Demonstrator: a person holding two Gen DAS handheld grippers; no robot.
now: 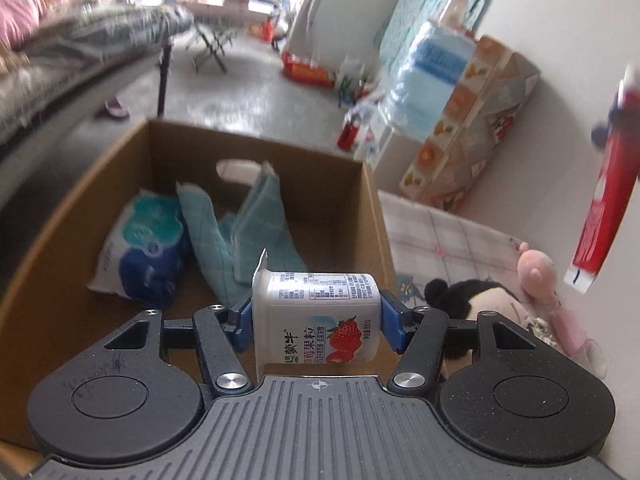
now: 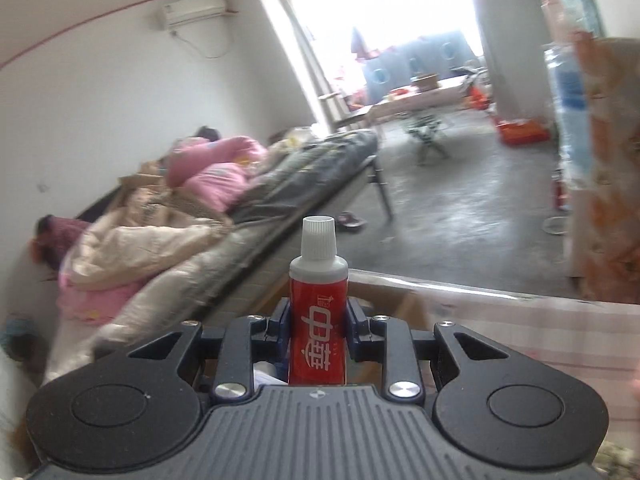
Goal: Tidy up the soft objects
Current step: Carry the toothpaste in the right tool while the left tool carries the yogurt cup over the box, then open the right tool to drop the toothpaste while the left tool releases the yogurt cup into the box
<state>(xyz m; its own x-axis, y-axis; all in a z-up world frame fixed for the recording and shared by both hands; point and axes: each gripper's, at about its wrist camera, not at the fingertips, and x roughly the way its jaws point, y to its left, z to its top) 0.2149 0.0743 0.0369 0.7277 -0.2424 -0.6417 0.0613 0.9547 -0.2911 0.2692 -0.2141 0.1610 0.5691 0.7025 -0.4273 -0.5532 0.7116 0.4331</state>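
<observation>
Right up against the lens, the left hand-held gripper [image 1: 316,320] has its blue pads clamped on both sides of a strawberry yogurt cup [image 1: 318,318], the cup lying sideways with its foil lid edge to the left. It hangs over the near edge of an open cardboard box [image 1: 60,240]. Down inside the box, a blue-and-teal tissue pack [image 1: 140,248] leans at the left, and a teal quilted oven mitt [image 1: 240,224] sprawls beside it, touching the pack, under the handle cut-out in the far wall. To the right of the box, on a pale checked bedsheet [image 1: 440,228], a black-haired plush doll [image 1: 476,300] lies next to a pink plush toy [image 1: 536,276].

Over on the right, the right hand-held gripper [image 2: 318,332] is closed narrow around a red toothpaste tube [image 2: 318,320], gripping it at mid-body, white cap pointing away from the camera. From the left wrist view that same tube [image 1: 600,200] shows at the far right edge, hanging crimped end down, blurred, well above the sheet and apart from the box. Beyond the tube in the right wrist view, a cluttered bed [image 2: 200,220] piled with pink and beige bedding runs along the white wall, and a bare concrete floor [image 2: 460,208] stretches to a bright doorway.
</observation>
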